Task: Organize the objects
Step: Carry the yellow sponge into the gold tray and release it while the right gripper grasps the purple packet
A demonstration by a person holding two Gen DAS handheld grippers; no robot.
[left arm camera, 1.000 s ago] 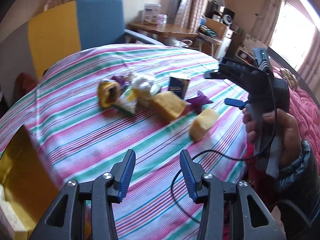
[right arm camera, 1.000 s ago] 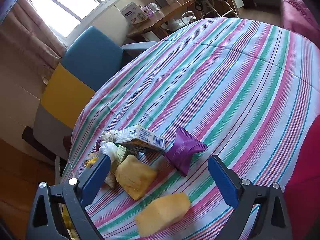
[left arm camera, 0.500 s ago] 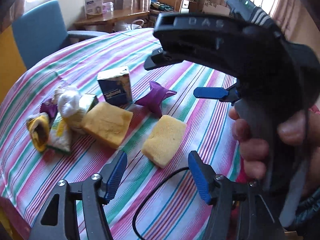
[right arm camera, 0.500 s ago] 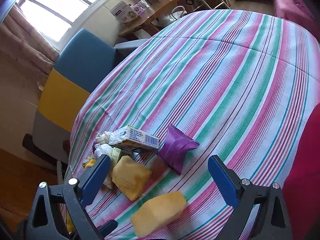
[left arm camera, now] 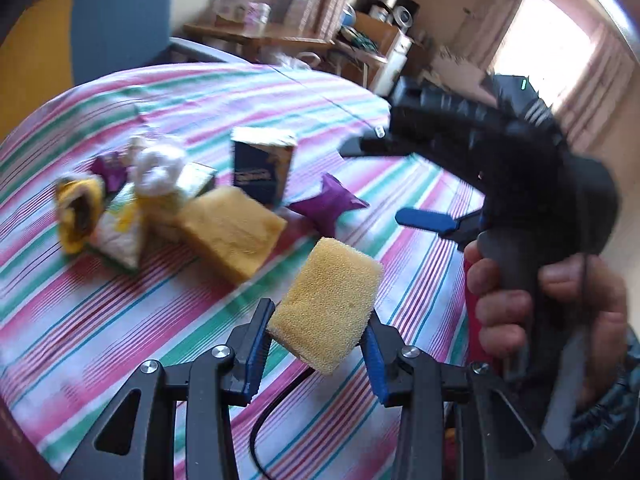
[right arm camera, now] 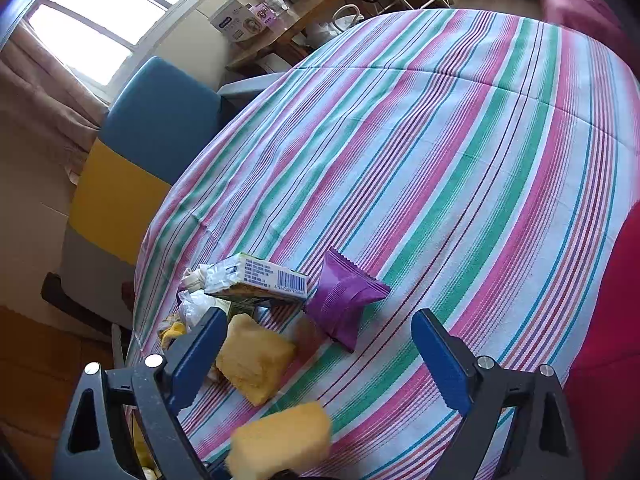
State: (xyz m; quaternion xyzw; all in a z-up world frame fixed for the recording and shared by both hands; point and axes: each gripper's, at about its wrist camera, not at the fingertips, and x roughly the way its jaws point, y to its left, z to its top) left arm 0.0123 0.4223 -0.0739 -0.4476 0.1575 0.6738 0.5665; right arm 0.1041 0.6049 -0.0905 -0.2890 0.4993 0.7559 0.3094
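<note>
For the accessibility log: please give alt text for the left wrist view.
The left tool grips a yellow sponge above a striped tablecloth. Beyond lie a second sponge, a purple packet, a blue carton and wrappers; a hand holds the right tool at right.

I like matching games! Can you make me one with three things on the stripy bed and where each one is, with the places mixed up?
Things:
1. near sponge
2. purple packet
3. blue carton

Places:
A. standing upright behind the other sponge
B. pinched between the left gripper pads, which have just been closing
C. lying flat on the striped cover, right of the carton

Pairs: 1-B, 2-C, 3-A
</note>
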